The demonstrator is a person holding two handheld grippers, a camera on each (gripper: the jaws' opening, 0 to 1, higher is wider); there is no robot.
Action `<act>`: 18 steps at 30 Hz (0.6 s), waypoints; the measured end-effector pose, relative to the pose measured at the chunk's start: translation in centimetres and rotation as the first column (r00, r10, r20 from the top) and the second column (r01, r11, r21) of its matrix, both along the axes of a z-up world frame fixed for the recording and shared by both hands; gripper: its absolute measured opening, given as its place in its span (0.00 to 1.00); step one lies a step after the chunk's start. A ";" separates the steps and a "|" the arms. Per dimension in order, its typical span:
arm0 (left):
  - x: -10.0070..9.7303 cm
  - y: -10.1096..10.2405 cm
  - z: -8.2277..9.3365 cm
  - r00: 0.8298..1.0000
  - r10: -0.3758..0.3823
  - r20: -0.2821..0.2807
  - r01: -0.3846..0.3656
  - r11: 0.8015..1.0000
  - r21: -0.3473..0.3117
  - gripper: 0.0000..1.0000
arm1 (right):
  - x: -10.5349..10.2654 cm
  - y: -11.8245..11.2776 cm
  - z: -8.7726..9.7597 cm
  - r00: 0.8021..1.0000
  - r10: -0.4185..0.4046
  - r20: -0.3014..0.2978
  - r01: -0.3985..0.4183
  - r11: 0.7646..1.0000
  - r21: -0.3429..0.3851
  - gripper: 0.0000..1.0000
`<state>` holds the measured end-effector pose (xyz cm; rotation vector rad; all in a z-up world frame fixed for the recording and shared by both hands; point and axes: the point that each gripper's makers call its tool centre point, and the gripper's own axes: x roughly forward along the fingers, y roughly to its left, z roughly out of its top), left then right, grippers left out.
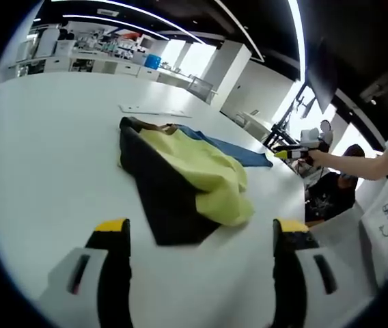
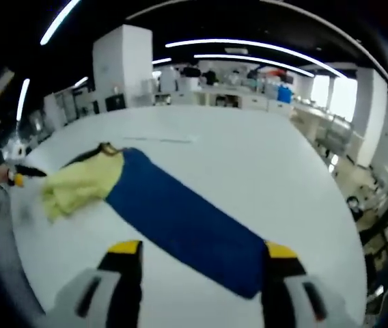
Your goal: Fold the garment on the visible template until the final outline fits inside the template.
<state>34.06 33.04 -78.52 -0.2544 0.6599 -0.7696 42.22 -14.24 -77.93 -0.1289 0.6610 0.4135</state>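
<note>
Left gripper view looks along the left gripper (image 1: pixel 201 236), whose two yellow-tipped jaws stand wide apart with nothing between them. Both jaws hang over the white surface (image 1: pixel 50 150). Just past the jaws, a little to the left of the gap, lies the garment (image 1: pixel 180 174). It is rumpled, with a black part near the jaws and a yellow part bunched on top. No jaw touches it. A blue part of it sticks out flat on the far side. Beyond that, a thin white sheet (image 1: pixel 154 110) lies flat on the surface. Off to the right, a person's hand (image 1: pixel 315 156) holds the right gripper (image 1: pixel 283 154) up in the air, well away from the garment.

Right gripper view shows the right gripper (image 2: pixel 202 254) with its jaws also spread wide and holding nothing. The long blue part of the garment (image 2: pixel 180 219) lies right ahead, and its near end sits between the two jaw tips. The yellow part lies farther off to the left. Far back are white desks and shelves.
</note>
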 end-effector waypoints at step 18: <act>-0.6 -0.6 -0.2 1.000 0.005 0.014 -0.005 1.000 0.003 0.78 | -2.7 6.5 1.5 0.988 0.153 0.009 -0.154 0.987 0.045 0.99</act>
